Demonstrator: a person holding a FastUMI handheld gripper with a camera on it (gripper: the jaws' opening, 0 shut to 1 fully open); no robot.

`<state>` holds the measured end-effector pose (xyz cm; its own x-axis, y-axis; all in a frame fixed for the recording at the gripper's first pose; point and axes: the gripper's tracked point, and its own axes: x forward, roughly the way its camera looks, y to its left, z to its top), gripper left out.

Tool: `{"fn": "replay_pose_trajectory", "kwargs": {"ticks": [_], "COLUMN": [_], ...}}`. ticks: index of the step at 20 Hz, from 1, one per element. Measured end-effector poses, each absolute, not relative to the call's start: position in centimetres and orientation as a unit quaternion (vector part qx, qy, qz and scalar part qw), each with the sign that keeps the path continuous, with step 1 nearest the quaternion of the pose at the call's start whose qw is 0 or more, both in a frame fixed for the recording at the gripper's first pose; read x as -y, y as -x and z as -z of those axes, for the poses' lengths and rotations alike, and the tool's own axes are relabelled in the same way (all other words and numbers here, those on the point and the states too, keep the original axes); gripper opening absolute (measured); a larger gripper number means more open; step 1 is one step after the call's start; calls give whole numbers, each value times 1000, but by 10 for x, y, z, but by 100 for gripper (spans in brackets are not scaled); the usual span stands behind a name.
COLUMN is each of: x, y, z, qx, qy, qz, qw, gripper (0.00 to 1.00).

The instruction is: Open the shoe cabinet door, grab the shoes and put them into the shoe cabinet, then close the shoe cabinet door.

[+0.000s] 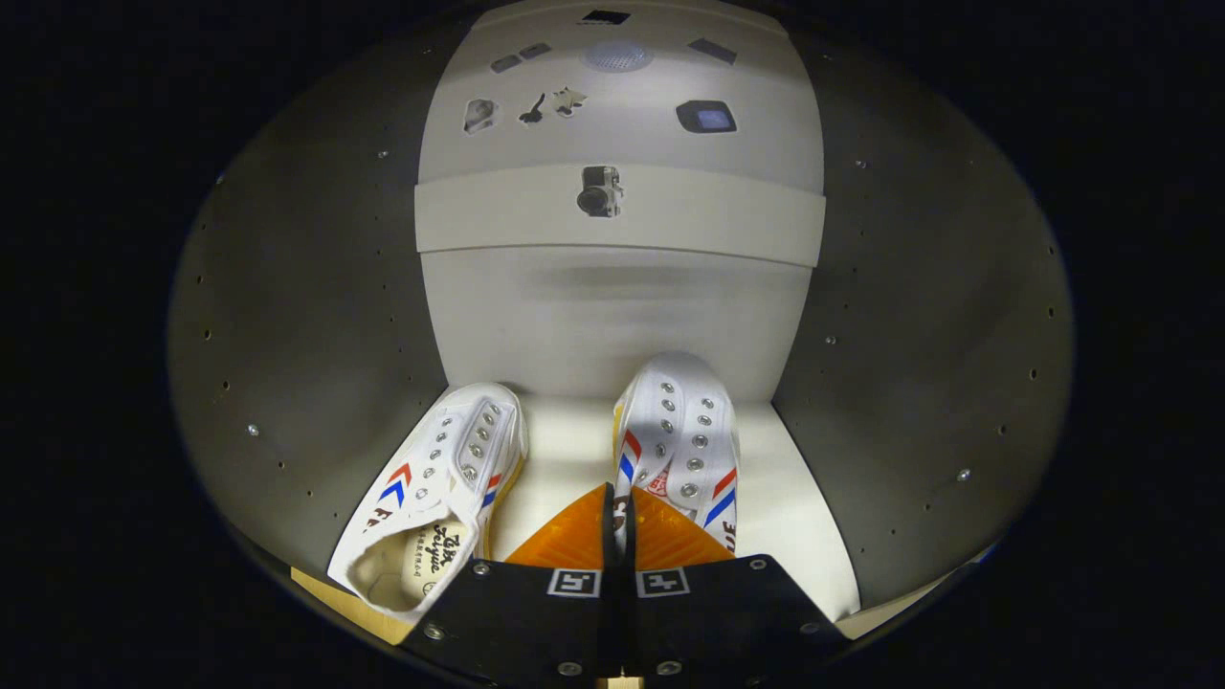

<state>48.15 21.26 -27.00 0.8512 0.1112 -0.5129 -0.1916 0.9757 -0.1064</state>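
Item: shoe cabinet (316,316), interior seen from the gripper view, looking in between two dark side walls dotted with small holes and screws, toward a pale back panel (612,316) with a horizontal band across it. Cabinet floor (565,450): pale, lit, carrying two shoes. Left shoe (435,493): white canvas sneaker with metal eyelets and red and blue chevron stripes, lying angled against the left wall, heel opening toward the camera, toe pointing inward; apart from the gripper. Right shoe (684,435): matching white sneaker with red and blue diagonal stripes, toe toward the back panel, its heel end at the jaws. Gripper (620,526): jaws drawn nearly together, with a thin piece of the right shoe's heel rim showing in the narrow slot between them, so they appear to pinch that rim; the contact itself is partly hidden by the fingers. The two shoes lie side by side, with bare floor between them.
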Motion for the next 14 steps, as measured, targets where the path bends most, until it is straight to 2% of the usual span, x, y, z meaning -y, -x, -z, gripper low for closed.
{"fn": "replay_pose_trajectory", "kwargs": {"ticks": [4,6,7,8,9,10,11,12,13,14], "x": [-212,-208,-206,-207,-202,-197,-193,-189,-186,-185], "y": [-487,-489,-486,-485,-483,-480,-475,-468,-461,-451], "z": [278,279,275,272,268,261,253,246,238,230], "qx": [-266,-261,-253,-247,-241,-230,-224,-218,-210,-202], "qy": [77,81,87,92,99,108,114,115,112,106], "qz": [-76,-64,-60,-55,-43,-32,-21,-11,-3,0], "qw": [958,960,962,963,965,967,968,969,971,974], "gripper": [1,7,15,19,31,38,53,61,79,86]}}
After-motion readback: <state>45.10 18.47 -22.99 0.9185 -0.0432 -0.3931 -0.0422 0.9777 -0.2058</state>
